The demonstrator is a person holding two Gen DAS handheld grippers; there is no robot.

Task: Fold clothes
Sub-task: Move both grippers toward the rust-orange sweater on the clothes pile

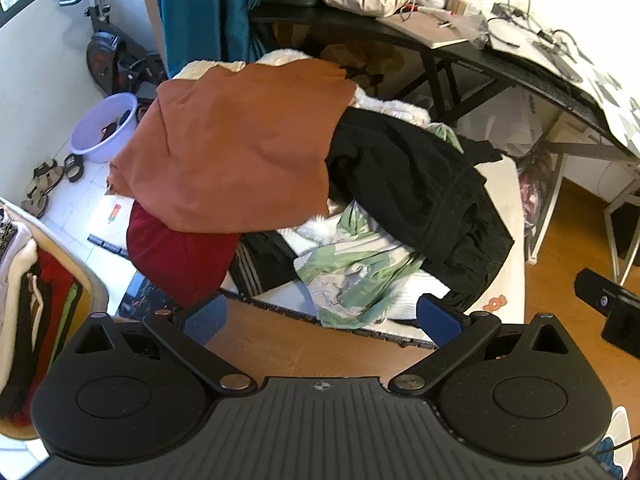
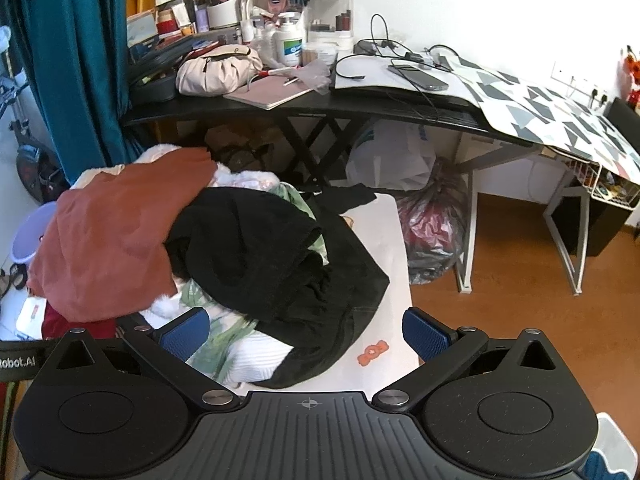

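Left wrist view looks down on an unsorted heap of clothes: a rust-orange garment (image 1: pixel 236 148) lies on top, a black garment (image 1: pixel 420 184) beside it to the right, a dark red piece (image 1: pixel 176 256) under the orange one's near edge, and a green-and-white leaf-print cloth (image 1: pixel 352 264) nearest the camera. The heap sits on a white worktop (image 2: pixel 394 280) with an orange logo. The left gripper (image 1: pixel 320 318) is spread wide and holds nothing; the right gripper (image 2: pixel 306 332) is likewise wide and empty, hanging over the black garment's near hem.

Nothing appears folded on the white surface yet, so I judge this the picking stage: choosing one piece to pull from the pile. The orange garment, lying uppermost, looks the easiest to lift clear. The next move likely calls for bringing a gripper down to an edge or corner of it and closing there, then finding bare worktop to spread it flat.

Much is hidden. What kind of garment each piece is cannot be told, as sleeves, collars and hems are bunched or buried. A fluffy white item (image 1: pixel 392 106) shows only at the pile's far edge. The worktop's left side is covered.
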